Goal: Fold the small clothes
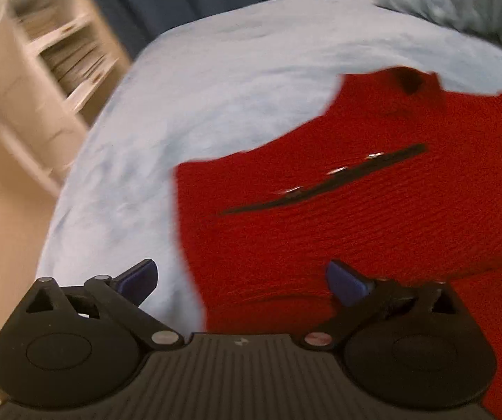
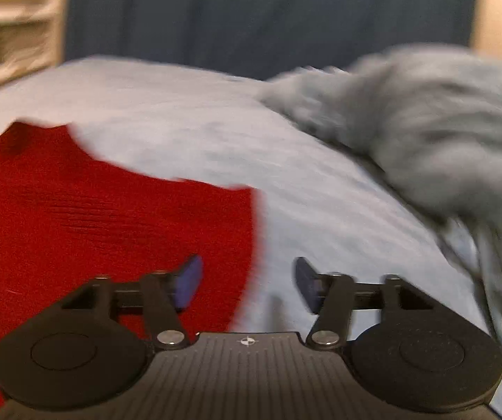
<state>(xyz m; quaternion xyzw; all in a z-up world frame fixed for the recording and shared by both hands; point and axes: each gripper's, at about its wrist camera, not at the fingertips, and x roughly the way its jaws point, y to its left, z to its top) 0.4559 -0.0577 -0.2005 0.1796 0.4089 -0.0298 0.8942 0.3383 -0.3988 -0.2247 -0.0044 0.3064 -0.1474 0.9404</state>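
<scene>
Item one: red knitted garment (image 1: 373,210), spread flat on a pale blue bed sheet (image 1: 216,87). In the left wrist view it filled the ground ahead of and to the right of the jaws, its left edge running down between them. A dark slit with small pale glints (image 1: 324,182), possibly a fastening, crossed the knit ahead of the jaws; blur prevented closer reading. A dark notch, likely the neck opening (image 1: 408,80), lay at the garment's far edge.

Item two: left gripper (image 1: 242,283). Jaws stood wide apart, blue pads clear of the cloth, nothing held. Left pad over the sheet, right pad over the red knit.

Item three: right gripper (image 2: 247,283). Jaws parted, nothing pressed between the pads. The garment's right edge (image 2: 251,245) passed between them, the left pad over red knit (image 2: 93,227), the right pad over sheet (image 2: 321,192).

Item four: crumpled grey-blue fabric (image 2: 426,133), heaped ahead and to the right of the right jaws, apart from the garment; also seen far ahead-right of the left jaws (image 1: 461,0).

Item five: pale shelving unit (image 1: 58,52), far left of the left jaws, beyond the bed edge, contents blurred.

Item six: dark blue curtain (image 2: 251,17), behind the bed.
</scene>
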